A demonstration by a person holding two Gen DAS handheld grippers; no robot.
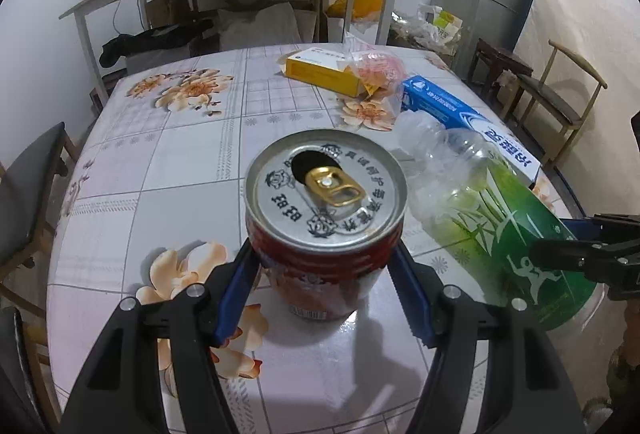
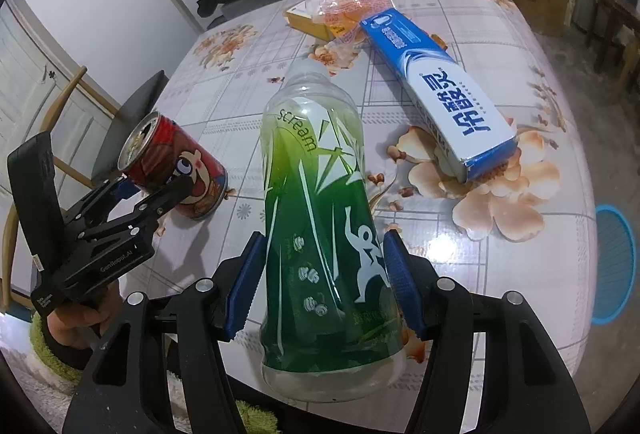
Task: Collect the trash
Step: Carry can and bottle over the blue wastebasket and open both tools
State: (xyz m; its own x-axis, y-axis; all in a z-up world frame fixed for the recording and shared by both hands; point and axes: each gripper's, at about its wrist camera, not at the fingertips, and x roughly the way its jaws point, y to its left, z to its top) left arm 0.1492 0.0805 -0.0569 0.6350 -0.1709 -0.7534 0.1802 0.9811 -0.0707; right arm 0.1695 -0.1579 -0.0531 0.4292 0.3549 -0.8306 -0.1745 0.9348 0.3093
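Note:
My left gripper is shut on a red drink can with an opened silver top, held tilted just above the flowered table. The can also shows in the right wrist view, with the left gripper around it. My right gripper is shut on an empty plastic bottle with a green label, held over the table's near edge. The bottle also shows in the left wrist view, with part of the right gripper at its base.
On the table lie a blue-and-white toothpaste box, a yellow box and a crumpled clear plastic bag. A blue mesh basket stands on the floor at the right. Chairs stand around the table; a shelf is behind.

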